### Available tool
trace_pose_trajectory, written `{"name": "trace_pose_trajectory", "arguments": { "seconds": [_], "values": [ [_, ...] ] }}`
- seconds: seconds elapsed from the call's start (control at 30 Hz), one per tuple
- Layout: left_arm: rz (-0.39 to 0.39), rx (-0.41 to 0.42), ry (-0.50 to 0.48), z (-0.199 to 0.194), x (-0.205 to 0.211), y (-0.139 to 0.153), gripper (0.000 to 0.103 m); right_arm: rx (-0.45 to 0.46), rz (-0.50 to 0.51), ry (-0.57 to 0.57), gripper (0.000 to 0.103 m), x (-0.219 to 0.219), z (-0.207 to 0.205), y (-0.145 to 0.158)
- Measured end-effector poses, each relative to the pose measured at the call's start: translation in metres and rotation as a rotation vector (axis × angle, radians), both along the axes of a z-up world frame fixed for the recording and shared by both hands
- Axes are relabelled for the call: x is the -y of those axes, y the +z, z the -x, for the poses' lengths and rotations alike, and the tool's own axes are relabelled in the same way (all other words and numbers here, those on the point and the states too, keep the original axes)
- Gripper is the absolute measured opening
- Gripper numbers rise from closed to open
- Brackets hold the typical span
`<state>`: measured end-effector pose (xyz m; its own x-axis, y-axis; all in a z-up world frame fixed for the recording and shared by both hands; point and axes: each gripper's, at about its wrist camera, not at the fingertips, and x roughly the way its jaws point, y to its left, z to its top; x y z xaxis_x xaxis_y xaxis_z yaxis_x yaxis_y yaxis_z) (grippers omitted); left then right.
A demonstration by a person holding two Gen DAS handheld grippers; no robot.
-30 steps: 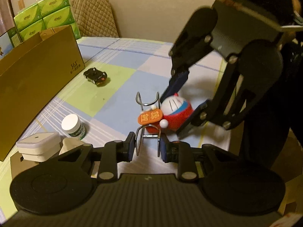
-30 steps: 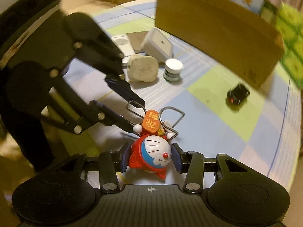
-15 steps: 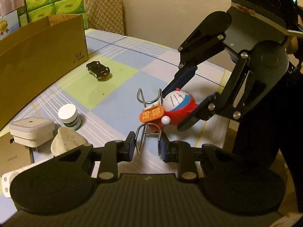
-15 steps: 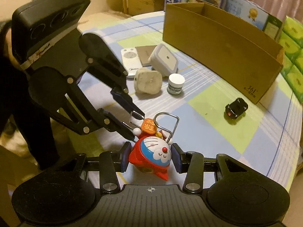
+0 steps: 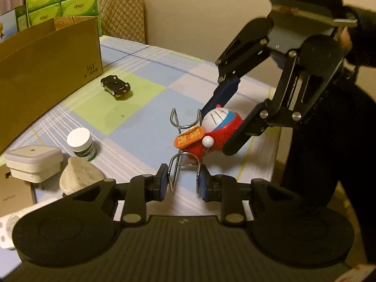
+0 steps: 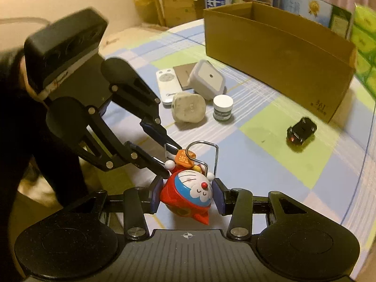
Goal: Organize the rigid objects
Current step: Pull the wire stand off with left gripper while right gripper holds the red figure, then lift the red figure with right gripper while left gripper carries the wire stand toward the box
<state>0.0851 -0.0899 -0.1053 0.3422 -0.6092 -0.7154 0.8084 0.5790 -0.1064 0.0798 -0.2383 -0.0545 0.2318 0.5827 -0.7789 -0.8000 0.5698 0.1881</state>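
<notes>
Left gripper (image 5: 183, 183): jaws closed on the near wire loop of the wire clip (image 5: 185, 162), one pad on each side of it; nothing about that grip differs from a second ago.
Toy figure (image 6: 188, 193): round blue-and-white head, red body, an orange tag (image 5: 188, 138) at its front; it is off the tablecloth (image 5: 145, 108), strung between the two grippers near the table's front edge.
Right gripper (image 6: 186, 193): jaws clamped on the toy's red body, as wide as before.
Just changed: both views have tipped upward over the last second, so the cardboard box (image 6: 277, 47) shows more of its open top, and the toy has risen slightly with the right hand.
Meaning for the task: likely the clip is being worked free of the toy, or both are being carried as one toward the box; neither is stowed yet.
Long axis: in the left wrist view, clip and toy lie in one line from about 7 o'clock to 1 o'clock.
Pointing: the head points toward 1 o'clock there, the clip's free loop toward 11.
Still loose: toy car (image 5: 115, 87) at 10 o'clock, white-lidded jar (image 5: 81, 142) at 9.
</notes>
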Motion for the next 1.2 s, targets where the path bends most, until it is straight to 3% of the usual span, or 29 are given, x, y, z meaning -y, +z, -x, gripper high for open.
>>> {"name": "trace_pose_trajectory", "arguments": {
  "seconds": [0.1,0.17,0.2,0.23,0.33,0.43,0.5,0.53,0.6,0.7,0.8,0.87,0.93,1.0,1.07,1.1,1.13,1.2],
  "values": [
    [-0.031,0.010,0.009,-0.002,0.000,-0.003,0.022,-0.047,-0.055,0.007,0.041,0.010,-0.006,0.000],
    [-0.069,0.012,0.046,-0.006,-0.003,-0.006,0.015,-0.085,-0.115,0.016,0.041,0.015,-0.008,0.002],
    [-0.060,-0.004,0.066,-0.009,-0.006,-0.006,0.000,-0.102,-0.132,0.014,0.041,0.015,-0.008,0.003],
    [-0.050,-0.003,0.085,-0.010,-0.009,-0.003,0.000,-0.092,-0.127,-0.001,0.041,0.013,-0.007,0.004],
    [-0.038,-0.010,0.107,-0.011,-0.010,0.002,0.000,-0.097,-0.152,-0.060,0.041,0.016,-0.008,0.006],
    [-0.083,0.005,0.098,-0.009,-0.006,-0.001,0.001,-0.086,-0.110,-0.068,0.041,0.012,-0.006,0.007],
    [-0.094,0.001,0.091,-0.009,-0.005,-0.003,0.006,-0.079,-0.087,-0.058,0.041,0.010,-0.003,0.009],
    [-0.096,0.014,0.089,-0.007,-0.006,-0.004,0.015,-0.073,-0.086,-0.058,0.041,0.011,-0.001,0.011],
    [-0.097,0.025,0.083,-0.007,-0.003,-0.005,0.020,-0.083,-0.125,-0.078,0.041,0.017,-0.001,0.015],
    [-0.087,0.023,0.099,-0.011,0.002,-0.005,0.020,-0.040,-0.089,-0.113,0.042,0.019,0.000,0.017],
    [-0.081,0.039,0.114,-0.013,0.006,-0.002,0.021,-0.021,-0.119,-0.187,0.042,0.027,-0.004,0.020],
    [-0.074,0.067,0.127,-0.012,0.008,0.000,0.027,-0.005,-0.124,-0.236,0.042,0.033,-0.007,0.021],
    [-0.067,0.079,0.146,-0.014,0.011,0.001,0.052,0.000,-0.128,-0.278,0.042,0.038,-0.010,0.023],
    [-0.072,0.077,0.153,-0.018,0.016,0.000,0.065,0.002,-0.123,-0.306,0.042,0.042,-0.012,0.023],
    [-0.067,0.064,0.148,-0.020,0.023,0.000,0.065,0.009,-0.101,-0.340,0.042,0.044,-0.015,0.024],
    [-0.064,0.061,0.145,-0.019,0.026,0.000,0.071,0.011,-0.097,-0.361,0.042,0.046,-0.016,0.025],
    [-0.064,0.066,0.149,-0.018,0.030,-0.001,0.083,0.012,-0.097,-0.382,0.042,0.048,-0.016,0.026],
    [-0.069,0.093,0.169,-0.013,0.040,-0.004,0.091,0.017,-0.099,-0.417,0.042,0.053,-0.017,0.027]
  ]
}}
